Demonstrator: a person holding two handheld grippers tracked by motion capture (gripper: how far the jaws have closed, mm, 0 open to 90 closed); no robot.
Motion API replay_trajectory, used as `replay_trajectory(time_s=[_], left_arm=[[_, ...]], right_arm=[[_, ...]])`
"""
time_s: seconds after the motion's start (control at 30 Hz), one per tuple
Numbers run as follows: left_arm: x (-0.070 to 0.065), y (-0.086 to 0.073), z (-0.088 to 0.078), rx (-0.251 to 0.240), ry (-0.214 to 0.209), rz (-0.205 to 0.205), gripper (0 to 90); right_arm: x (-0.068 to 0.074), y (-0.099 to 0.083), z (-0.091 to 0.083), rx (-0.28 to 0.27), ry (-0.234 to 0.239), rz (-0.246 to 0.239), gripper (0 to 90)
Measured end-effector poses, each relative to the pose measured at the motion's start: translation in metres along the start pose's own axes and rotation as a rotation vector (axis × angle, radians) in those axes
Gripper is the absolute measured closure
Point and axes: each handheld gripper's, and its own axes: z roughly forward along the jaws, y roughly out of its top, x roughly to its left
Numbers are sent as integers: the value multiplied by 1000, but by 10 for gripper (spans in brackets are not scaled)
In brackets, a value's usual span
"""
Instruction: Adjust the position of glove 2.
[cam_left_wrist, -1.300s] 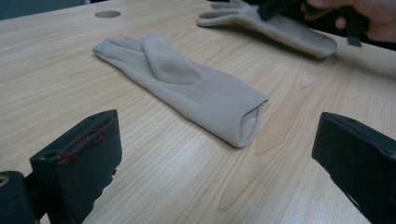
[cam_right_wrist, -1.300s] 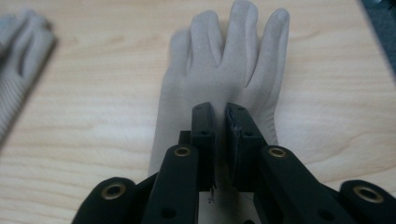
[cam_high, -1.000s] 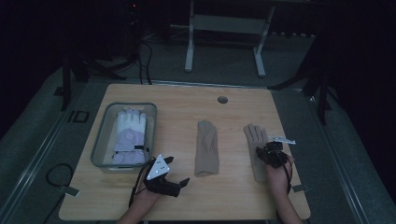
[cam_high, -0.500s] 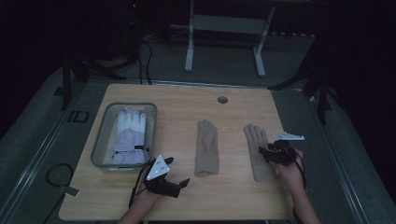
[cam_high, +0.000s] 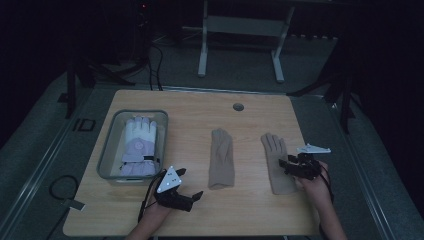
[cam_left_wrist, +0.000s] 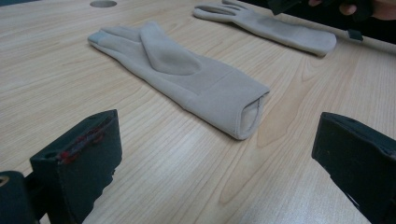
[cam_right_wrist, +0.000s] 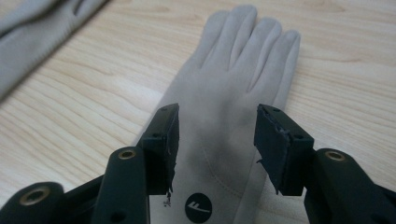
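My right gripper (cam_right_wrist: 215, 140), jaws just opened and gripping nothing, hovers over the right glove (cam_right_wrist: 233, 93); my left gripper (cam_left_wrist: 219, 154) stands spread beside the middle glove (cam_left_wrist: 187, 79).

A light wooden table (cam_high: 200, 107) carries everything, with a small round grommet hole (cam_high: 238, 107) near its far edge. Well to the left of the hole and nearer the person sits a clear tray (cam_high: 107, 152) holding a white and lilac glove (cam_high: 137, 145). A beige glove (cam_high: 222, 157) lies flat just nearer than the hole, fingers pointing toward it. A second beige glove (cam_high: 275, 160) lies to the right of the first, apart from it, also fingers away.
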Motion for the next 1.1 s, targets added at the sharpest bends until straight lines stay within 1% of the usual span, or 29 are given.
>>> replay_trajectory(time_s=[0.07, 0.1, 0.17, 0.27, 0.33, 0.37, 0.4, 0.43, 0.47, 0.53, 0.57, 0.6, 0.63, 0.67, 0.73, 0.9, 1.0, 1.03, 1.07, 1.1], left_arm=[[0, 0, 0, -1, 1, 2, 18], [0, 0, 0, -3, 1, 1, 18], [0, 1, -1, -2, 4, 3, 18], [0, 0, -1, 2, 8, 5, 18], [-1, 0, -1, 3, 6, 5, 18], [-1, 0, -1, 5, 7, 8, 18], [-1, 0, -1, 5, 7, 8, 18], [-2, 0, -1, 3, 5, 9, 18], [-2, 0, -1, 3, 5, 9, 18], [-3, 0, -1, 2, 5, 9, 18], [-3, 0, 0, 2, 5, 11, 18], [-3, 0, -1, 3, 5, 11, 18], [-2, 1, -1, 2, 4, 10, 18], [-2, 1, -1, 1, 4, 10, 18], [-2, 1, -1, -1, 6, 11, 18], [-1, 1, -3, -7, 8, 7, 18], [-1, 2, -4, -9, 10, 9, 18], [-1, 2, -4, -9, 10, 9, 18], [-1, 2, -4, -9, 9, 9, 18], [-1, 2, -4, -9, 11, 9, 18]], right_arm=[[0, -2, 6, 19, -10, -7, 508], [0, -4, 10, 26, -1, -4, 515], [1, -8, 16, 43, -2, -13, 536], [4, -12, 18, 16, -12, -37, 593], [6, -14, 19, -3, -32, -25, 661], [8, -14, 20, -13, -44, -15, 712], [8, -14, 20, -13, -44, -15, 712], [10, -15, 20, -23, -54, 2, 749], [15, -15, 21, -30, -85, 22, 796], [19, -14, 22, -28, -112, 20, 822], [21, -14, 22, -28, -129, 34, 831], [24, -12, 22, -23, -153, 39, 838], [26, -11, 22, -25, -165, 40, 840], [29, -8, 21, -34, -166, 60, 841], [35, -2, 18, -46, -167, 80, 842], [47, 14, 12, -77, -176, 108, 842], [56, 24, 10, -97, -171, 129, 842], [56, 24, 10, -97, -171, 129, 842], [61, 29, 10, -104, -175, 127, 842], [68, 34, 9, -115, -170, 136, 842]])
